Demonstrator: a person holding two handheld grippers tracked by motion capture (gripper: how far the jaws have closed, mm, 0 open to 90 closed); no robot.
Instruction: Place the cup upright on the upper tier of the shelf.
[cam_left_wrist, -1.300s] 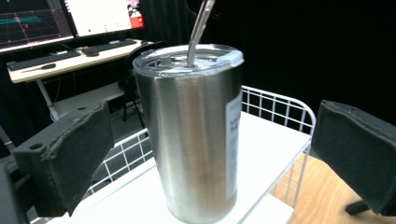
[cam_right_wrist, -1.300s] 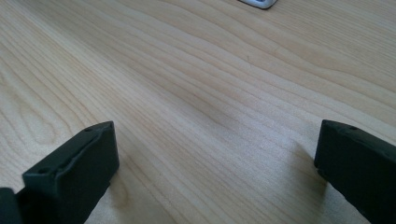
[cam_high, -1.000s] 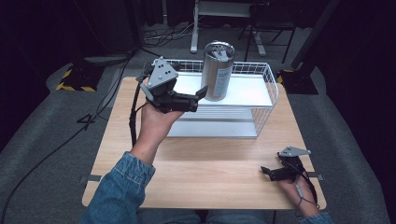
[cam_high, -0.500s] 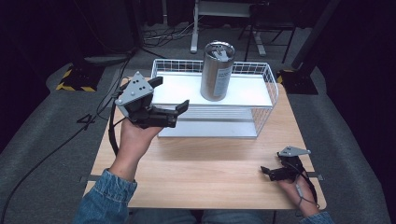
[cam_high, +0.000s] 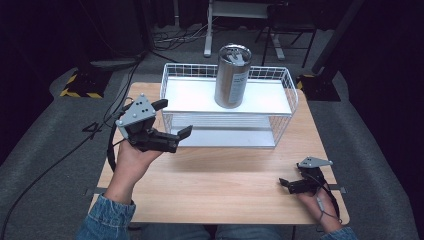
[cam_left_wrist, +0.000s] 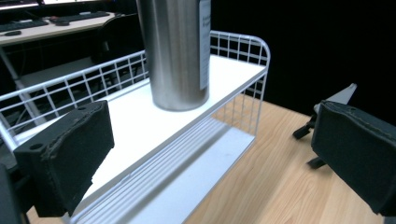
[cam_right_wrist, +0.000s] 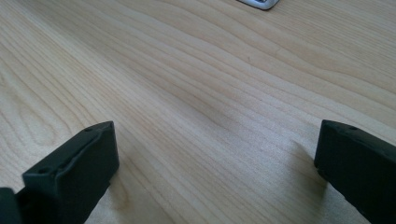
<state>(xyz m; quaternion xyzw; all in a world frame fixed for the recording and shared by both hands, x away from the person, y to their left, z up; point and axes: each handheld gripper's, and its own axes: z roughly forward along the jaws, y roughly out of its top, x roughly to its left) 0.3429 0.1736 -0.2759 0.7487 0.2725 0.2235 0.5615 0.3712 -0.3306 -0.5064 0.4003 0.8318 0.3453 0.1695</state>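
Note:
A tall steel canister (cam_high: 232, 75) stands upright on the top shelf of a white wire rack (cam_high: 186, 94) at the back of the wooden table (cam_high: 225, 185). My left gripper (cam_high: 173, 118) is held in the air at the rack's left front corner, open, with nothing between its jaws. In the left gripper view the canister (cam_left_wrist: 177, 51) stands farther off, beyond the wide-apart jaws of my left gripper (cam_left_wrist: 215, 151). My right gripper (cam_high: 286, 183) rests on the table at the front right, open. The right gripper view has my right gripper (cam_right_wrist: 215, 158) over bare wood.
The rack's lower shelf (cam_high: 235, 139) is bare and white. Wire sides rise around the top shelf (cam_left_wrist: 233, 70). Dark floor, cables and a black-and-yellow block (cam_high: 80, 82) lie beyond the table's left side. My right gripper (cam_left_wrist: 310, 133) also shows far off in the left gripper view.
My left gripper has drawn away from the canister, moving left and toward the person, still open. The canister stays on the top shelf. The right gripper has not moved.

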